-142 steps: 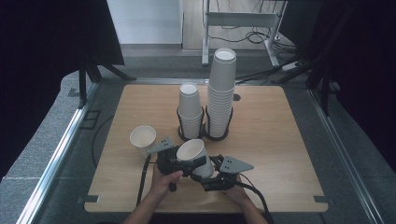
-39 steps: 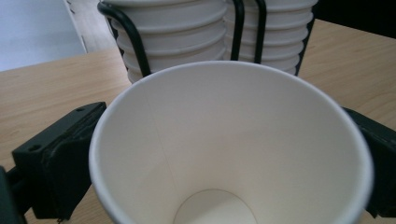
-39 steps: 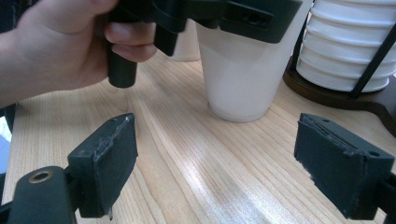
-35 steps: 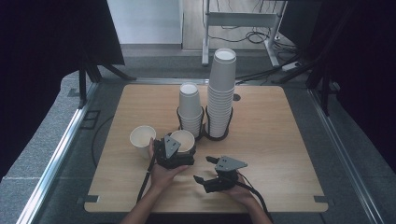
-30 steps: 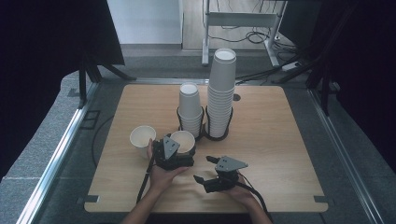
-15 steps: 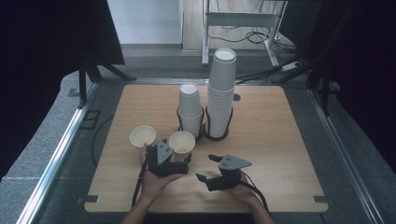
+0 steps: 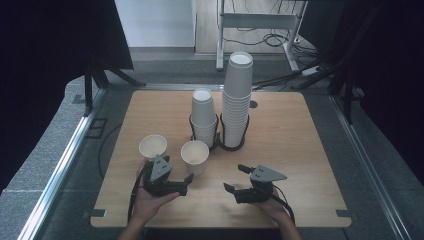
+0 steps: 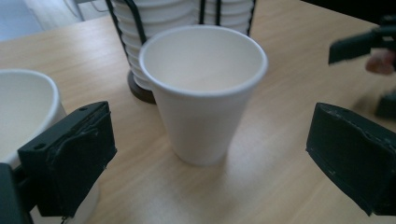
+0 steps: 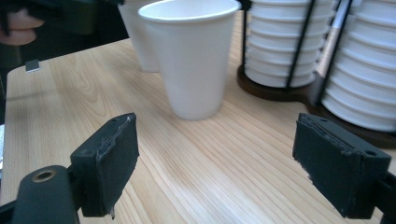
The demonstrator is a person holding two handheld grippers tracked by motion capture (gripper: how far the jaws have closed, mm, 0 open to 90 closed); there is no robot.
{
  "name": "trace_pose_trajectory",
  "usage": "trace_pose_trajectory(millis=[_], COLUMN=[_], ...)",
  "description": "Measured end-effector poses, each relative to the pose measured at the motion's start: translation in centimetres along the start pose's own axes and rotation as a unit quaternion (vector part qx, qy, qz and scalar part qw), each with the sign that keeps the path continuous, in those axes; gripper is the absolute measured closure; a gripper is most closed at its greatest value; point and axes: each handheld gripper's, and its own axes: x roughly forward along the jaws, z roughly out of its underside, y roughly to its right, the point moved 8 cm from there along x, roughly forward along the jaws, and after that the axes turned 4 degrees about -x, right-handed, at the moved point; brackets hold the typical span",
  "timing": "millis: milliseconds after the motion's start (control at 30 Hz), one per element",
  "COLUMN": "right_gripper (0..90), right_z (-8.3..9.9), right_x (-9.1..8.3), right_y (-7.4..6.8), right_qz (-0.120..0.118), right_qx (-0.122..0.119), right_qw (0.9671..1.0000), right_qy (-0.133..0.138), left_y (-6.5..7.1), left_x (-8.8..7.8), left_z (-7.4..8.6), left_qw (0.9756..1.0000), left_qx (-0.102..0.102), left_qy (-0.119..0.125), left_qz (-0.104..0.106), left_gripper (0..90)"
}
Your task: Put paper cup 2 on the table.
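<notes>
My left gripper [image 7: 176, 184] gapes, jaws just easing inward, nothing held | my right gripper [image 7: 239, 179] wide, empty | plain white paper cup [image 7: 195, 156] upright on table [image 7: 300, 150], at 12 o'clock of left gripper, unprinted | left gripper view shows its hollow inside; second cup [image 7: 153, 148] at 9 o'clock | racked stacks [image 7: 222, 112] farthest.

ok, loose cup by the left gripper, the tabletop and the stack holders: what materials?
Loose cup: looks like white paper, matte, with a rolled rim and thin wall; an inner coating can't be told.
Tabletop: pale wood or wood-look laminate, smooth and satin, with straight grain lines.
Stack holders: thin black rods, likely metal wire, on a dark round base whose material is unclear.
</notes>
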Motion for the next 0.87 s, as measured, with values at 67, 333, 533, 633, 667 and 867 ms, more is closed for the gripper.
trace_pose_trajectory(millis=[67, 333, 533, 633, 667, 867], right_gripper=[14.8, 15.9, 16.2, 16.4, 16.4, 16.2], right_z=[0.4, 1.1, 1.5, 1.6, 1.6, 1.4], right_x=[-0.8, -3.3, -4.0, -4.2, -4.1, -4.1], right_y=[0.4, 1.9, 2.7, 2.9, 2.9, 2.6], right_qz=[0.008, 0.041, 0.061, 0.063, 0.063, 0.062], right_qx=[0.0, 0.005, -0.007, -0.003, -0.004, -0.01], right_qw=[1.0, 0.9991, 0.9981, 0.998, 0.998, 0.998], right_qy=[-0.001, 0.0, -0.009, -0.008, -0.007, -0.005], left_y=[0.3, 1.0, 1.0, 1.0, 1.1, 1.2], left_x=[-0.4, 0.3, 0.6, 0.6, 0.5, 0.6], left_z=[0.9, 3.9, 3.7, 3.6, 3.6, 3.6], left_qw=[0.9998, 0.9977, 0.9975, 0.9974, 0.9972, 0.9971], left_qx=[0.001, 0.01, 0.008, 0.006, 0.006, 0.006], left_qy=[-0.007, -0.037, -0.035, -0.032, -0.032, -0.033], left_qz=[0.018, 0.057, 0.061, 0.064, 0.068, 0.068], left_gripper=[1.5, 3.4, 4.0, 4.2, 4.3, 4.2])
